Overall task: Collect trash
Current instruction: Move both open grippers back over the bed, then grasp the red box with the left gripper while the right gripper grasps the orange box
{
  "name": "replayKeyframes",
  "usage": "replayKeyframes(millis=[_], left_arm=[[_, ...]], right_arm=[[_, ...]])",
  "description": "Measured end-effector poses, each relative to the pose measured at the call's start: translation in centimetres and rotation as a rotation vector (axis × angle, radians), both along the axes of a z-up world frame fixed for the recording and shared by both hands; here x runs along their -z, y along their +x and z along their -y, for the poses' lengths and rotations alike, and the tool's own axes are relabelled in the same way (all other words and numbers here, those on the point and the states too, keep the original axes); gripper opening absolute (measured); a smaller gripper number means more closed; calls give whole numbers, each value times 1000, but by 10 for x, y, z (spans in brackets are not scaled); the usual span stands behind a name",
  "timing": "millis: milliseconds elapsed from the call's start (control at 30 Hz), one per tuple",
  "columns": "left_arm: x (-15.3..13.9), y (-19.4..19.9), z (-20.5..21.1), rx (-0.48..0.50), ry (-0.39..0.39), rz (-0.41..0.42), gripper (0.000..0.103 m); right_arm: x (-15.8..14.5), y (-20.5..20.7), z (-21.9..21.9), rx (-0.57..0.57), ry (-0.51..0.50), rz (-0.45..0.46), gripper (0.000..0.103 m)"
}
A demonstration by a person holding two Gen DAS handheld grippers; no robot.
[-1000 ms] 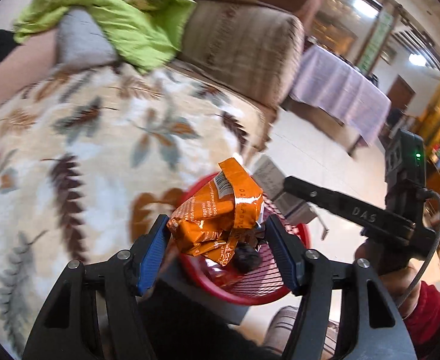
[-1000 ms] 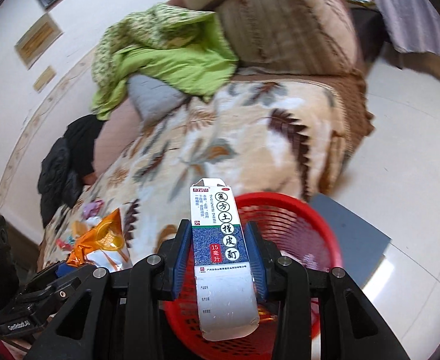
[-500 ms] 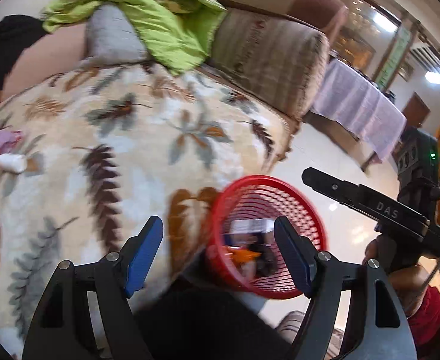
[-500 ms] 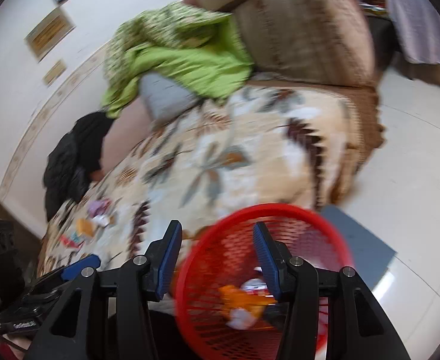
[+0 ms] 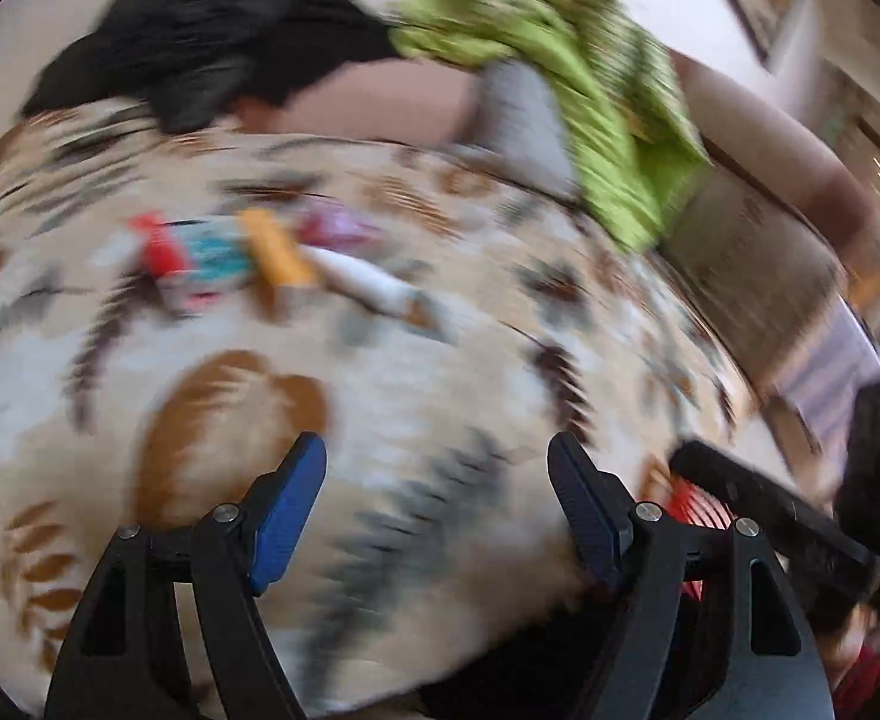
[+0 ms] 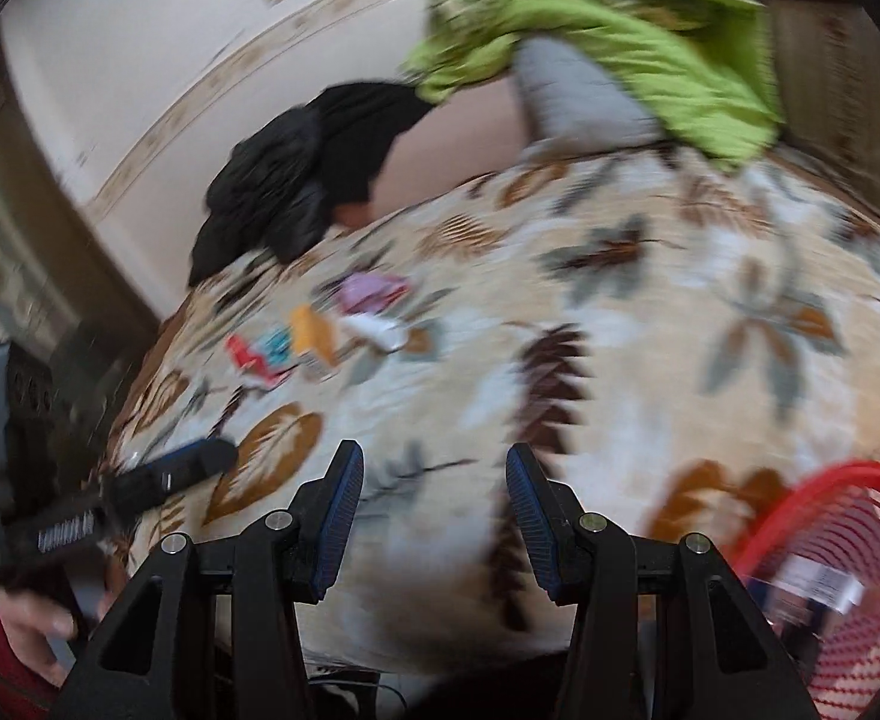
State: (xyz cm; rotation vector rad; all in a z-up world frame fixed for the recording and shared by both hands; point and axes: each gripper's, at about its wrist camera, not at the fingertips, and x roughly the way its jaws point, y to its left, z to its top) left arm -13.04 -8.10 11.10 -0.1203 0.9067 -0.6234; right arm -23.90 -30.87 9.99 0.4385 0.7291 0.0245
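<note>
Both views are motion-blurred. A small heap of trash lies on the floral blanket: red, teal, orange, white and pink wrappers. My left gripper is open and empty above the blanket, short of the heap. The same trash heap shows far ahead and to the left of my right gripper, which is also open and empty. The red mesh basket sits at the lower right with a white box inside. A sliver of the basket shows behind the left gripper's right finger.
A green quilt, a grey pillow and a black garment lie along the sofa back. The sofa arm stands at the right. The left gripper and the hand holding it show at the right view's left edge.
The orange wrapper and the white box left the grippers and now lie in the red basket. Both grippers opened and swung away from the basket, over the blanket toward the trash heap.
</note>
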Motion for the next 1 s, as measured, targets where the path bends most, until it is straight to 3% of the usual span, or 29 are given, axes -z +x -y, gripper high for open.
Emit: replayKeyframes(millis=[200, 500, 600, 633, 667, 833, 1000], left_arm=[[7, 68, -64, -270, 11, -29, 75], [45, 166, -77, -447, -101, -157, 72], [65, 190, -74, -451, -93, -207, 49], [71, 194, -73, -438, -93, -221, 32], [77, 197, -73, -429, -94, -240, 22], [80, 175, -82, -411, -99, -228, 19], [63, 127, -97, -361, -88, -185, 19]], right_arm=[[18, 30, -40, -72, -27, -22, 54], [23, 33, -39, -88, 2, -17, 54], [22, 34, -41, -99, -3, -14, 54], [22, 35, -41, -104, 1, -14, 54], [22, 36, -41, -108, 4, -18, 54], [25, 52, -48, -153, 4, -59, 54], [22, 86, -59, -193, -19, -56, 54]])
